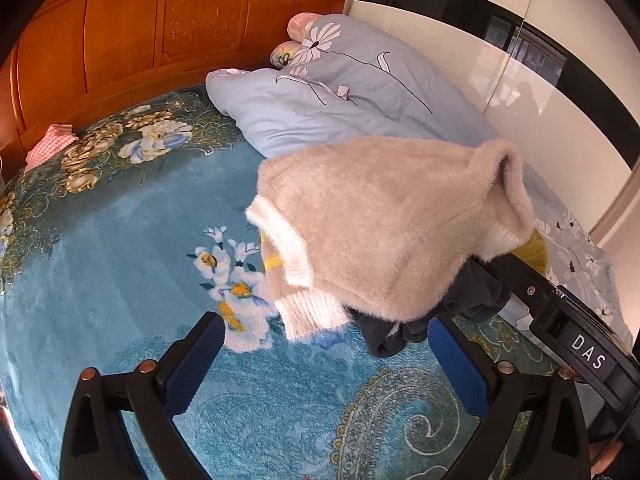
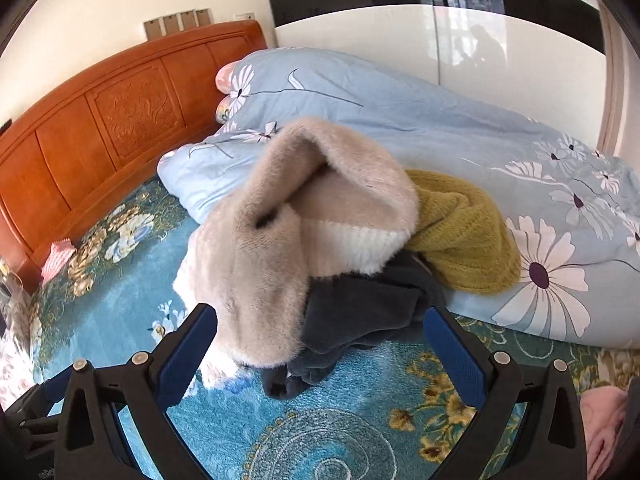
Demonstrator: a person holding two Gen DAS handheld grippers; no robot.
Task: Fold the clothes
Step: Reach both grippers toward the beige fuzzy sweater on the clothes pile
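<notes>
A fuzzy beige sweater (image 1: 384,224) with white ribbed trim lies crumpled on top of a heap of clothes on the blue floral bedspread (image 1: 120,260); it also shows in the right wrist view (image 2: 280,232). Under it lies a dark grey garment (image 2: 360,312), also seen in the left wrist view (image 1: 460,304). A mustard knit (image 2: 460,232) lies behind the heap. My left gripper (image 1: 326,348) is open and empty just in front of the heap. My right gripper (image 2: 320,336) is open, its jaws either side of the sweater's hanging edge and the grey garment, not closed on them.
A light blue flowered duvet (image 2: 440,120) is bunched along the far side by the white wardrobe (image 2: 360,36). The wooden headboard (image 1: 140,40) stands at the back. A pink cloth (image 1: 50,146) lies near the headboard. The right gripper's body (image 1: 560,320) reaches in at right.
</notes>
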